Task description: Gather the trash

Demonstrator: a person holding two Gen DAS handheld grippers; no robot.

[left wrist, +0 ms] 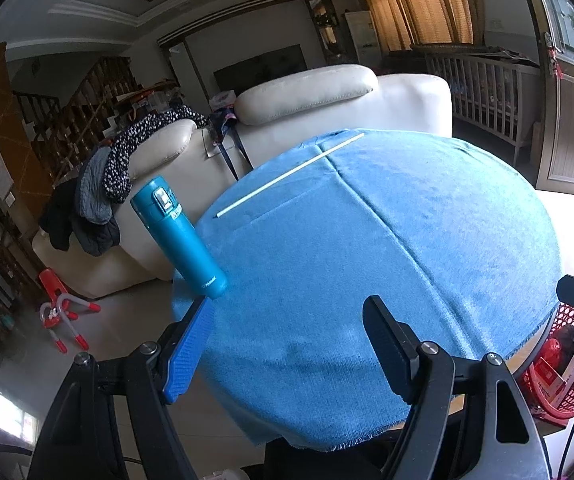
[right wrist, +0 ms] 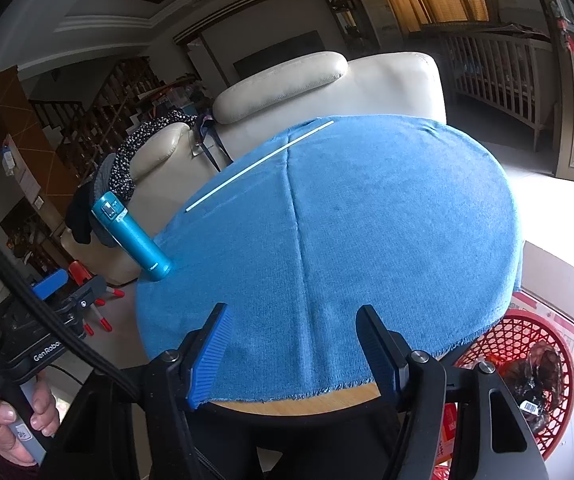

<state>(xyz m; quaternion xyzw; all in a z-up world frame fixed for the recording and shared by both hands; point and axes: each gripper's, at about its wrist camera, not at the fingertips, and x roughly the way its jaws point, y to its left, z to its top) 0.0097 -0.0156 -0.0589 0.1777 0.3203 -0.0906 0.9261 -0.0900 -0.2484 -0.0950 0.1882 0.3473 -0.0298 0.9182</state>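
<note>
A round table under a blue cloth [left wrist: 387,240] [right wrist: 347,240] fills both views. A thin white straw [left wrist: 291,174] [right wrist: 259,165] lies on its far left part. A teal flask [left wrist: 179,238] [right wrist: 131,236] stands at the left edge. A red mesh basket [left wrist: 567,364] [right wrist: 527,380] with wrappers and trash in it sits on the floor at the table's right. My left gripper [left wrist: 291,322] is open and empty over the near edge. My right gripper [right wrist: 293,330] is open and empty over the near edge too.
A cream sofa [left wrist: 327,120] [right wrist: 327,92] with clothes draped on it stands behind the table. A cardboard box [right wrist: 555,280] is beside the basket. A red and white toy [left wrist: 61,312] lies on the floor at left. The left tool and hand [right wrist: 19,380] show in the right wrist view.
</note>
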